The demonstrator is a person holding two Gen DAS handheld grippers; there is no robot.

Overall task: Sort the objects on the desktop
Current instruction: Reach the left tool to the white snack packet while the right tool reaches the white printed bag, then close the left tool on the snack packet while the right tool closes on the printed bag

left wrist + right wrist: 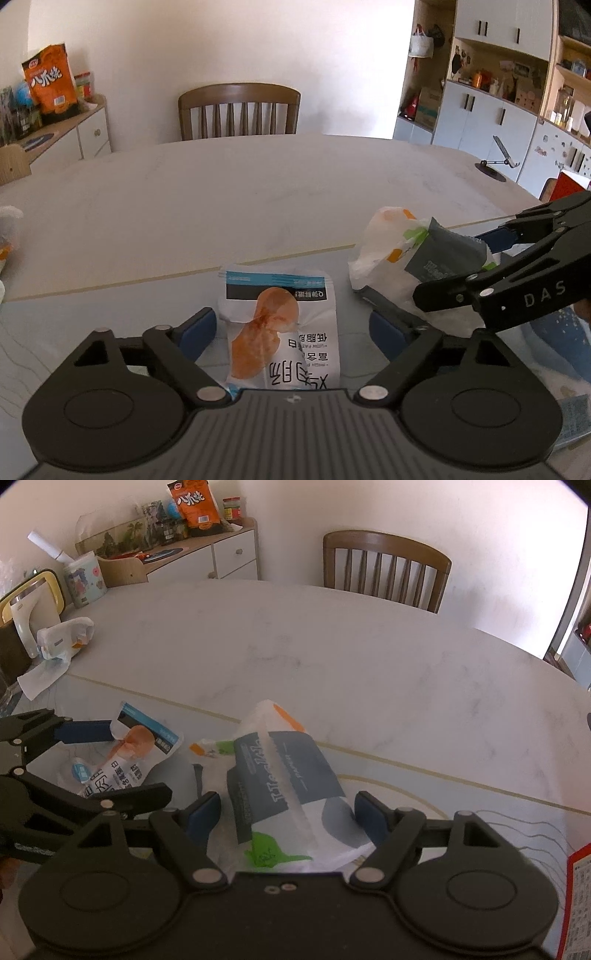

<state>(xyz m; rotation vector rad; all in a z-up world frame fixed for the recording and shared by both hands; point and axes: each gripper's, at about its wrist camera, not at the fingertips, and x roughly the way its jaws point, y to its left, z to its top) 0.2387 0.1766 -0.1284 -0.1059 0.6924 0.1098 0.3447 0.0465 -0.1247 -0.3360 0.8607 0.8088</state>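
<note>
A white snack packet with an orange chicken picture point(280, 328) lies on the pale blue mat between the open fingers of my left gripper point(291, 328); the blue pads stand clear of its sides. It also shows in the right wrist view point(129, 753). A tissue pack with grey, green and orange print point(288, 794) lies between the blue pads of my right gripper point(288, 812), which touch or nearly touch its sides. The tissue pack shows in the left wrist view point(413, 258) with the right gripper point(476, 258) around it.
A wooden chair point(240, 110) stands at the table's far side. A phone stand point(495, 162) is at the far right. A cup, tissues and a white bottle point(62, 635) sit at the table's left. A red-edged box point(580, 897) lies at my right.
</note>
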